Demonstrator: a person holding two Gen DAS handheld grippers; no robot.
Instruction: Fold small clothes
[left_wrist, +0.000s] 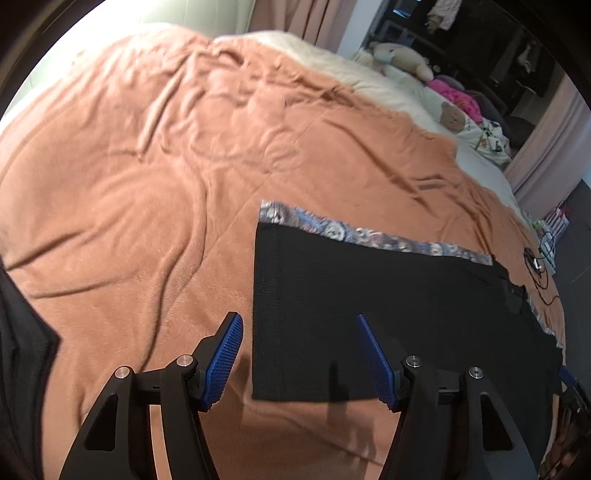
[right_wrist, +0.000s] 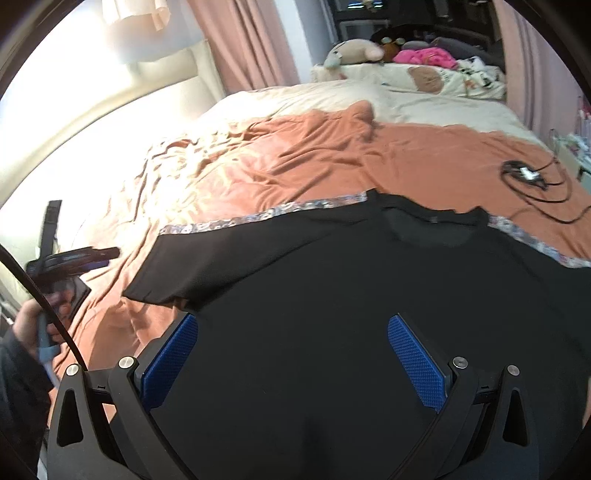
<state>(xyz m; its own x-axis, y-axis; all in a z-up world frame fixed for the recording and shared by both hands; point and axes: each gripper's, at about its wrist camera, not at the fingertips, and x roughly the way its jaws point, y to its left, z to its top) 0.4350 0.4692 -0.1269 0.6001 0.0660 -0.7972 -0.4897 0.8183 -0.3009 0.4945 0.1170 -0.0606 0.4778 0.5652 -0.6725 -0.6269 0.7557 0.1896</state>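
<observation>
1. A black T-shirt (right_wrist: 332, 295) with patterned trim lies spread flat on an orange blanket (left_wrist: 147, 184), seemingly unfolded.
2. The left gripper (left_wrist: 299, 354) and right gripper (right_wrist: 291, 354) hover over it, jaws spread, holding nothing.
3. Folding appears wholly ahead.

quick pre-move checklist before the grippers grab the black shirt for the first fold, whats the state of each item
1. Left gripper open: ok, jaws spread wide with nothing between them.
2. Right gripper open: ok, jaws wide and empty above the cloth.
3. Black shirt spread flat on the orange blanket: ok, sleeve and collar laid out, patterned trim along the top edge.
4. Left gripper lined up on the sleeve edge: ok, the edge sits between its fingers.
5. Fingers touching the cloth: cannot tell from either view.
6. Black cable apart from the shirt: ok, it lies on the blanket beyond the collar.
</observation>
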